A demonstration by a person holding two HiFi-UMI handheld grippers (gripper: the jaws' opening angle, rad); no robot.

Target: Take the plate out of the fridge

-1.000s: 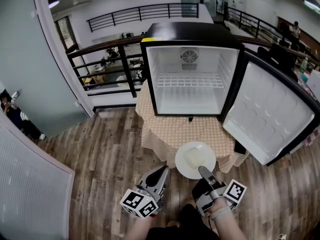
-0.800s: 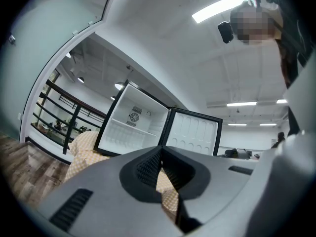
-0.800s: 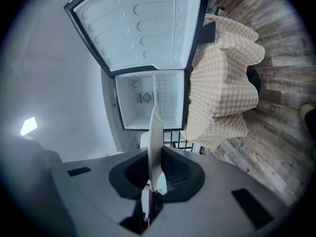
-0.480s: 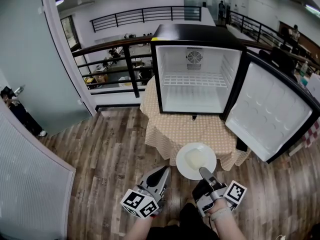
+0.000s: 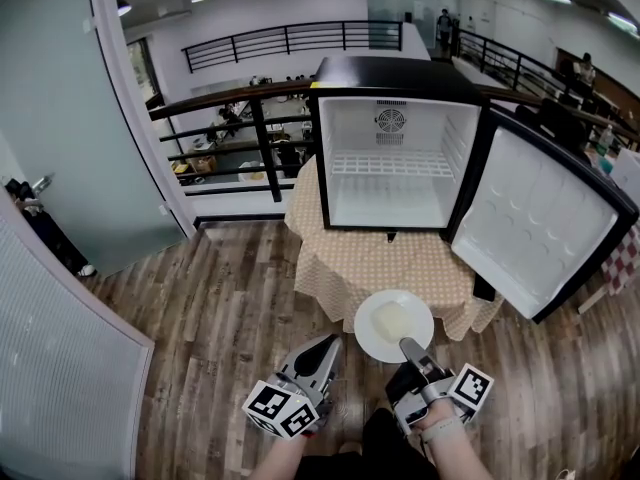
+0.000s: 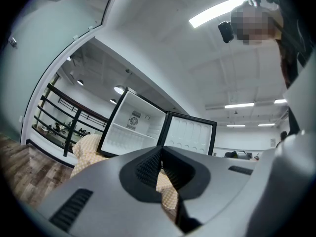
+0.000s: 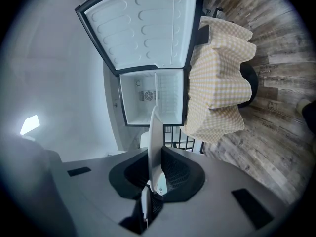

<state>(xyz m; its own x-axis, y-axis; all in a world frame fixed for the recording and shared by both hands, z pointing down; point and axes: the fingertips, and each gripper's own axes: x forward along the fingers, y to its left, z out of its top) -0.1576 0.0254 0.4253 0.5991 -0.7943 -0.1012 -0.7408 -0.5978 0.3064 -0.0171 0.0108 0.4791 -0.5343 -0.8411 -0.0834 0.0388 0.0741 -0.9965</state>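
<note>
A white plate (image 5: 393,325) hangs level in front of the table's near edge, held by its near rim in my right gripper (image 5: 408,348), which is shut on it. The right gripper view shows the plate (image 7: 154,142) edge-on between the jaws. My left gripper (image 5: 322,348) hovers beside it at the left, shut with nothing in it; its jaws (image 6: 161,169) meet in the left gripper view. The small black fridge (image 5: 395,148) stands on the table with its door (image 5: 535,230) swung wide to the right, its white inside bare except for a wire shelf.
A checked cloth covers the round table (image 5: 380,258). A black railing (image 5: 230,128) runs behind the fridge. A glass partition (image 5: 60,348) lines the left side. The floor (image 5: 210,318) is wood planks.
The whole view has shifted back a little from the fridge. The plate stays in the right gripper, and both grippers keep their places.
</note>
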